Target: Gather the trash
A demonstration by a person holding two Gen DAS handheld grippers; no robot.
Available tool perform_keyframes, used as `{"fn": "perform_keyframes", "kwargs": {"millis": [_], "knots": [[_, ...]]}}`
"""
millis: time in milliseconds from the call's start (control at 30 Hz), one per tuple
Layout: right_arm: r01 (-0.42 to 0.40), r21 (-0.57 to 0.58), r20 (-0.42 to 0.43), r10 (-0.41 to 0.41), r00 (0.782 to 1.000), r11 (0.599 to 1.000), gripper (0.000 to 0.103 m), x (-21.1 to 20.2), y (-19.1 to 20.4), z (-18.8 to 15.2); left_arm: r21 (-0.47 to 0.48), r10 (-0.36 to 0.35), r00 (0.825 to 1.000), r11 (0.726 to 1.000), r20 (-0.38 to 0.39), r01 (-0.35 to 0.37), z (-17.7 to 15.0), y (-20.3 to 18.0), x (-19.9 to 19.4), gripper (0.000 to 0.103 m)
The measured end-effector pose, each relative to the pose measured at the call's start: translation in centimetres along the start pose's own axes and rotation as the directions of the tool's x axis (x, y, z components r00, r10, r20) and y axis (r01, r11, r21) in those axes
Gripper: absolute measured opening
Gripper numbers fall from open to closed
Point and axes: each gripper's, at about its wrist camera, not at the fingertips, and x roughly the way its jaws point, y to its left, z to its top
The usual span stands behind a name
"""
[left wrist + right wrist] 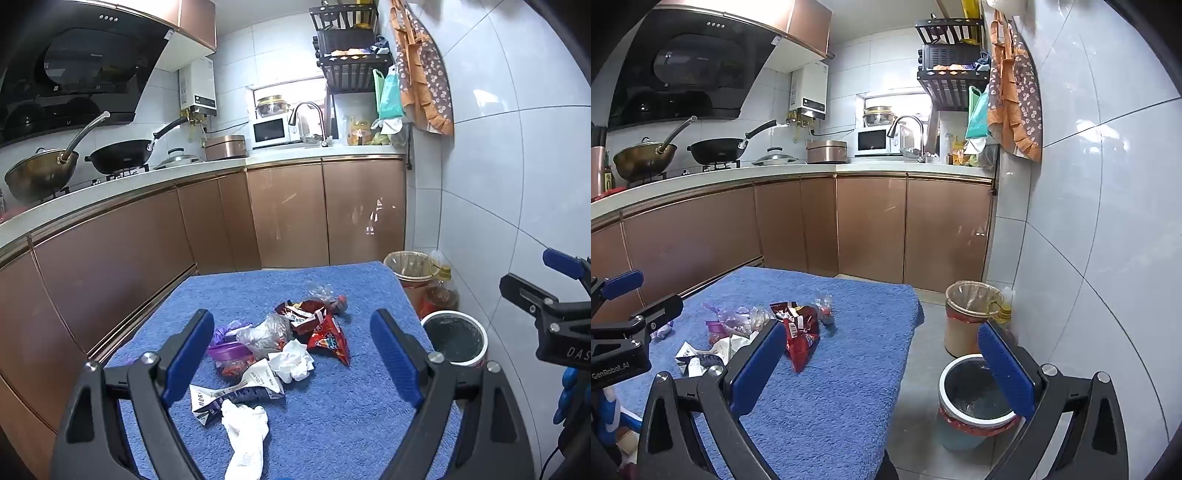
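A pile of trash lies on a blue towel-covered table [332, 413]: a red snack wrapper [328, 338], crumpled white tissue [293, 363], a long white tissue [245, 435], a printed paper carton [236, 393], a purple lid [225, 349] and clear plastic [266, 332]. My left gripper [291, 354] is open above the pile, holding nothing. My right gripper [882, 365] is open and empty over the table's right edge, between the red wrapper [801, 336] and a white-rimmed bin [975, 406]. That bin also shows in the left wrist view [456, 338].
A second bin with a clear liner [967, 314] stands on the floor beyond the first, next to an oil bottle [443, 291]. Brown kitchen cabinets [288, 218] run behind and to the left. A tiled wall [1089, 221] is on the right.
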Motion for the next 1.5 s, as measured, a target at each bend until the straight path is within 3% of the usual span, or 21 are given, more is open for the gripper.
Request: {"fn": "perform_keyframes", "kwargs": {"millis": [1500], "knots": [[0.082,-0.056,0.027,-0.081,0.996,0.995,0.103,-0.5,0.8,0.5,-0.025,-0.004,1.0,1.0,0.006,0.004,0.1,0.3,-1.1,0.086]]}}
